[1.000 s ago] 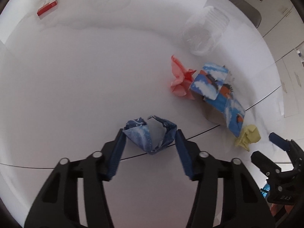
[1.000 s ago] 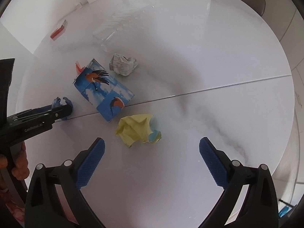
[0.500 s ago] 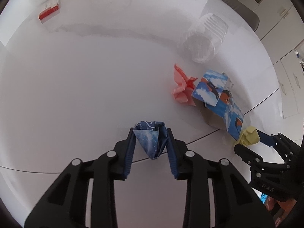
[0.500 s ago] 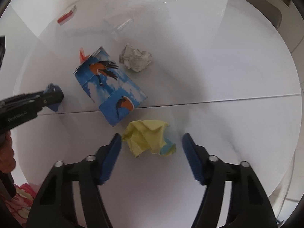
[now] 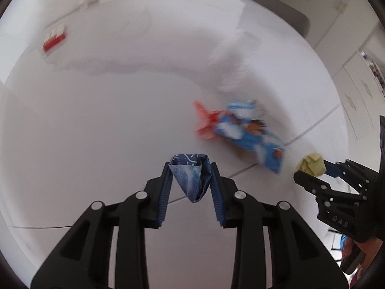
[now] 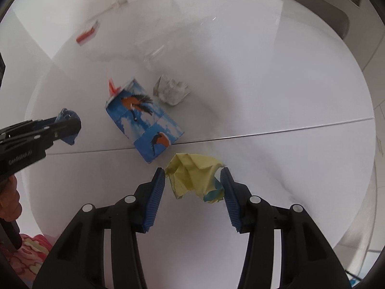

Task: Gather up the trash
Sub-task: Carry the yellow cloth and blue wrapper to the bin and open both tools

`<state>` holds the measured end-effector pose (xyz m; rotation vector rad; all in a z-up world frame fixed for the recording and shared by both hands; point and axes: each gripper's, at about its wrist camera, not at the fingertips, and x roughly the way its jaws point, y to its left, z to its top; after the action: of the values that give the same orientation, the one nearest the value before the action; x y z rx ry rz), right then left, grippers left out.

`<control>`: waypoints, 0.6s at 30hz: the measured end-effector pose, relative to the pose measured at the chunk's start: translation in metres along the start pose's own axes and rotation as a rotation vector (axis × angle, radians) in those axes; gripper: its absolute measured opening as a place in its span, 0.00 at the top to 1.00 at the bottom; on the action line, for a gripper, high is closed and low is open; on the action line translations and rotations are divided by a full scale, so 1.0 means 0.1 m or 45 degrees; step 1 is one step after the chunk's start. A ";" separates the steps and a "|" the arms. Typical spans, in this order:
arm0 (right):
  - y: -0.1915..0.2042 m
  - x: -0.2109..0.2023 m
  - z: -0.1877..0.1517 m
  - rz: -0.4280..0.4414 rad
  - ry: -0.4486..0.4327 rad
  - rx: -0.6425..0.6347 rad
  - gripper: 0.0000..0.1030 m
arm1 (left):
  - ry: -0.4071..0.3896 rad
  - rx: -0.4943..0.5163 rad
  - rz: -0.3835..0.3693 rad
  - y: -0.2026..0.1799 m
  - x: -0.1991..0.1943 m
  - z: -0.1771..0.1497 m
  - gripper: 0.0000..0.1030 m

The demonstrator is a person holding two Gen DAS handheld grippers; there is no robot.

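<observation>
My left gripper (image 5: 190, 168) is shut on a crumpled blue paper (image 5: 191, 177) and holds it just above the white round table (image 5: 96, 120); the gripper and its paper also show in the right wrist view (image 6: 68, 125). My right gripper (image 6: 193, 177) is closed on a crumpled yellow paper (image 6: 195, 175), its pads touching both sides; this paper also shows in the left wrist view (image 5: 311, 167). A blue carton with a horse picture (image 6: 144, 122) lies between the grippers. A pink crumpled paper (image 5: 204, 122) lies behind it. A grey paper wad (image 6: 172, 91) lies farther back.
A clear plastic container (image 5: 235, 69) lies on its side at the back of the table. A small red and white box (image 5: 54, 39) sits at the far left edge. A grey chair back (image 6: 317, 2) stands beyond the table. A seam (image 6: 288, 130) crosses the tabletop.
My left gripper closed on the blue paper and lifted it slightly. My right gripper moved forward and closed onto the yellow paper.
</observation>
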<state>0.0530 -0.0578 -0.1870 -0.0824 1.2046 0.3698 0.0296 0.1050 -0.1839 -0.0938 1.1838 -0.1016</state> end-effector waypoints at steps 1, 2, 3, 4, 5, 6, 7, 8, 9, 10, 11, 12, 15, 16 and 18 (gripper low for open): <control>-0.04 -0.06 -0.03 -0.006 -0.013 0.011 0.53 | -0.012 0.023 -0.014 -0.08 -0.06 0.00 0.70; -0.07 -0.12 -0.06 -0.011 -0.025 0.024 0.53 | -0.026 0.051 -0.029 -0.17 -0.13 0.00 0.70; -0.12 -0.20 -0.11 -0.016 -0.038 0.042 0.53 | -0.034 0.068 -0.037 -0.23 -0.16 0.00 0.70; -0.17 -0.27 -0.16 -0.021 -0.051 0.063 0.53 | -0.047 0.110 -0.061 -0.36 -0.24 -0.02 0.70; -0.20 -0.31 -0.20 -0.024 -0.059 0.078 0.53 | -0.051 0.136 -0.079 -0.44 -0.27 -0.01 0.70; -0.25 -0.38 -0.26 -0.031 -0.071 0.100 0.53 | -0.056 0.165 -0.096 -0.54 -0.30 -0.03 0.70; -0.31 -0.47 -0.35 -0.041 -0.083 0.125 0.53 | -0.057 0.201 -0.113 -0.66 -0.34 -0.06 0.70; -0.36 -0.53 -0.42 -0.051 -0.091 0.147 0.53 | -0.054 0.239 -0.132 -0.79 -0.36 -0.10 0.70; -0.43 -0.60 -0.51 -0.063 -0.098 0.174 0.53 | -0.051 0.266 -0.147 -0.90 -0.37 -0.13 0.70; -0.50 -0.67 -0.61 -0.074 -0.105 0.203 0.53 | -0.048 0.303 -0.162 -1.01 -0.39 -0.18 0.70; -0.56 -0.72 -0.68 -0.083 -0.109 0.224 0.53 | -0.045 0.340 -0.178 -1.12 -0.40 -0.23 0.70; -0.63 -0.77 -0.78 -0.099 -0.113 0.256 0.53 | -0.040 0.365 -0.190 -1.22 -0.40 -0.26 0.70; -0.88 -0.94 -1.13 -0.149 -0.117 0.345 0.53 | -0.020 0.444 -0.232 -1.55 -0.39 -0.37 0.70; -0.98 -0.99 -1.27 -0.169 -0.114 0.385 0.53 | -0.014 0.469 -0.245 -1.64 -0.38 -0.40 0.70; -1.13 -1.07 -1.52 -0.198 -0.108 0.456 0.53 | -0.001 0.526 -0.272 -1.86 -0.38 -0.48 0.70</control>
<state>-0.0789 -0.2282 -0.1583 0.1472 1.1553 0.0180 -0.0353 -0.0756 -0.1433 0.1440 1.1278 -0.5308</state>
